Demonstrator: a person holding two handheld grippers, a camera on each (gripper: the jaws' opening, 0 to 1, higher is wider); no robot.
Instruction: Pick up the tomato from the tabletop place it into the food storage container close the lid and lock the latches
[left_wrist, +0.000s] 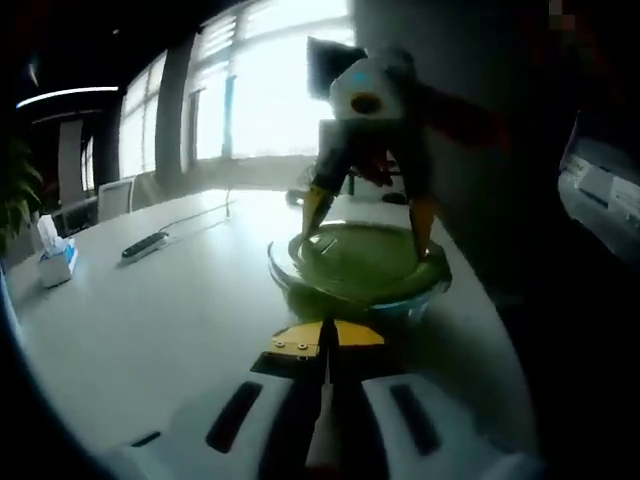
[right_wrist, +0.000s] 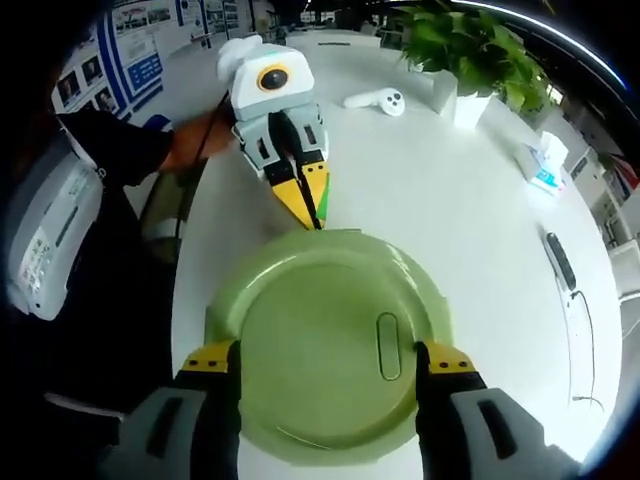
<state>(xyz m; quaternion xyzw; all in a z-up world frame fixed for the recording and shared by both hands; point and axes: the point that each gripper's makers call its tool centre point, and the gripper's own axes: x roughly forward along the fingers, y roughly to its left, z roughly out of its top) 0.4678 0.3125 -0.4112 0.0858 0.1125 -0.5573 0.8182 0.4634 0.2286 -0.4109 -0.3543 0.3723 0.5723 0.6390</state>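
Straddling the green lid (right_wrist: 322, 340), the right hand-held gripper (right_wrist: 325, 365) stands wide open in the right gripper view, one yellow-tipped jaw at 9 o'clock of the lid and the other at 3 o'clock, both against its rim. That spread looks chosen to press or steady the lid squarely on the container (left_wrist: 358, 285) rather than to lift anything; the jaws grasp nothing that I can make out. In the left gripper view the same tool comes down from 12 o'clock, its jaw tips planted on opposite edges of the lid.

The left hand-held gripper (left_wrist: 327, 335) has its jaws closed together, the yellow tips meeting with nothing between them. In its own view it points at the near wall of the container, just short of it; in the right gripper view its tip sits at 12 o'clock of the lid, just beside the rim, with a person's hand (right_wrist: 190, 145) behind it. A closed point like that would suit pushing a latch flap down, so I judge the latching step is at hand. No latches are clear enough to call locked or unlocked.

The tomato cannot be seen; with the lid on, it is probably inside, though that is a guess.

Farther out on the white worktop (right_wrist: 470, 210) lie a tissue box (right_wrist: 545, 165) at 2 o'clock, a power strip (right_wrist: 560, 260) at 3 o'clock, and a plant (right_wrist: 470, 45) beyond
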